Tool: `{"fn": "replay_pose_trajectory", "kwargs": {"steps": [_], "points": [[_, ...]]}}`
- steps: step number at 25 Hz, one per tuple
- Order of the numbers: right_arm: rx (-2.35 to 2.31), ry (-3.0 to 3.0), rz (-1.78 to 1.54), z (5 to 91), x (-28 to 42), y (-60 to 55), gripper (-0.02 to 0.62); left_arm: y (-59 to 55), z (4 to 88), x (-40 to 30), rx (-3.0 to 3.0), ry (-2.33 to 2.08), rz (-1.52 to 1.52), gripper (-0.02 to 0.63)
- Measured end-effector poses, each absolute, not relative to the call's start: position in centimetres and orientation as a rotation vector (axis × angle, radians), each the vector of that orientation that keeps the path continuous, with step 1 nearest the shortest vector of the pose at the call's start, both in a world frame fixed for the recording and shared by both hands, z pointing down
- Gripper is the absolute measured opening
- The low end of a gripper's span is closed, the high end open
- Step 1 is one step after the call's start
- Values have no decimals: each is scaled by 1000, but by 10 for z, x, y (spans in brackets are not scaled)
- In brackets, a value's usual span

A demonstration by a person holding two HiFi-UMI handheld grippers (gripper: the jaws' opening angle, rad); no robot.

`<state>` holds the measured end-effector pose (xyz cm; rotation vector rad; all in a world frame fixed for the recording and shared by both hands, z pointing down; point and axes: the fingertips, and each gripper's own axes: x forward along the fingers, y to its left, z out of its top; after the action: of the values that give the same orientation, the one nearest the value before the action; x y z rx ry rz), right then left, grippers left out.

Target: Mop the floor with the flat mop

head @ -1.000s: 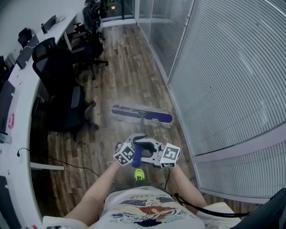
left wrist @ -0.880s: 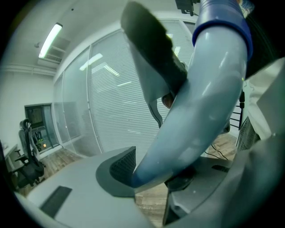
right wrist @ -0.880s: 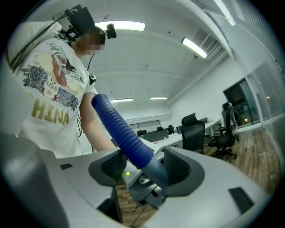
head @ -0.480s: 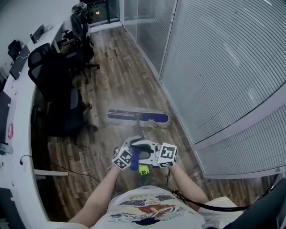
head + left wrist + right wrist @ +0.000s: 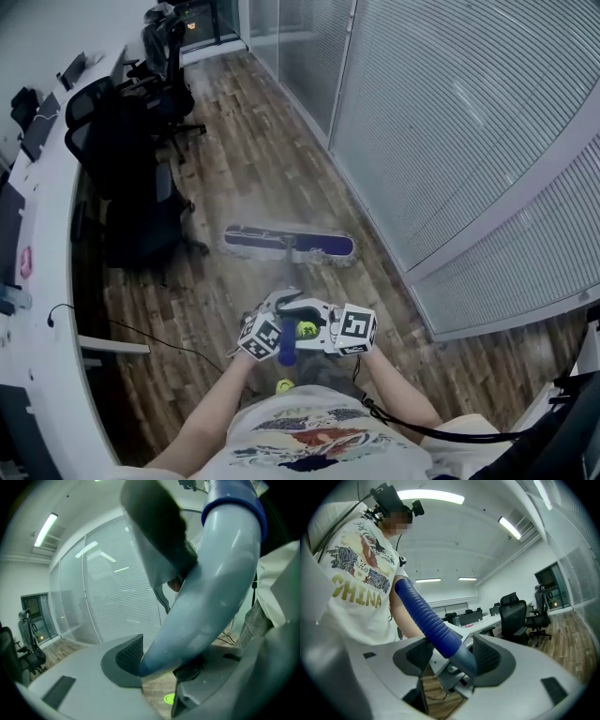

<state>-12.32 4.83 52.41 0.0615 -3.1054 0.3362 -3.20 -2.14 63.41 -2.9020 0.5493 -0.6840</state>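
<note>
**Tongs of both hands clamped on the mop handle, mop head flat on the floor ahead**

In the left gripper view, my left tongs [image 5: 161,667] are closed partway onto the mop handle [image 5: 206,597]. The pale, smooth shaft fills the gap, with the ribbed pad against one side and the opposite jaw against the other. In the right gripper view, the right tongs [image 5: 454,660] grip the same handle where its ribbed blue sleeve [image 5: 424,613] meets a grey collar, one pad on each side. Neither pair is wide apart or fully together; each is clamped on the shaft.

In the head view, the two tongs sit side by side just in front of the person's torso, facing each other across the top of the handle. I judge this doubled hold is there to stop the long shaft twisting and to let both arms push it as one.

From there the handle slopes forward and down to the mop head [image 5: 289,244]. This is a purple pad with a pale fringe, lying flat and crosswise on the wooden floor [image 5: 281,141], so its whole face can wipe.

The mop head spans much of the aisle. Its right end is near the foot of a glass partition [image 5: 450,141] with blinds, and its left end is near the base of a black office chair [image 5: 141,216]. A white worktop [image 5: 47,216] runs behind the chairs.

A thin black cable [image 5: 150,339] trails over the boards to the left, and I would steer clear of it.
</note>
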Motion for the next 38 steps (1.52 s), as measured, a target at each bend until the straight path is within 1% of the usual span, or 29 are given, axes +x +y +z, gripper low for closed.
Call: {"fn": "replay_pose_trajectory", "kwargs": {"steps": [7,12,19,24,38], "points": [[54,-3116,331,523,-141,137,241,68,630,-48,-2940,598,-627,110],[59,-3116,339,534,-141,143,241,75,641,-49,-2929,577,-641,110],[5,-3146,332,527,-129,107,244,36,636,-39,-2934,628,-626,110],[-3,-3119,343,547,-112,68,253,-3,656,-23,-2851,541,-716,109],[-22,-3209,358,525,-25,-143,254,-214,639,57,-2879,603,-750,110]]}}
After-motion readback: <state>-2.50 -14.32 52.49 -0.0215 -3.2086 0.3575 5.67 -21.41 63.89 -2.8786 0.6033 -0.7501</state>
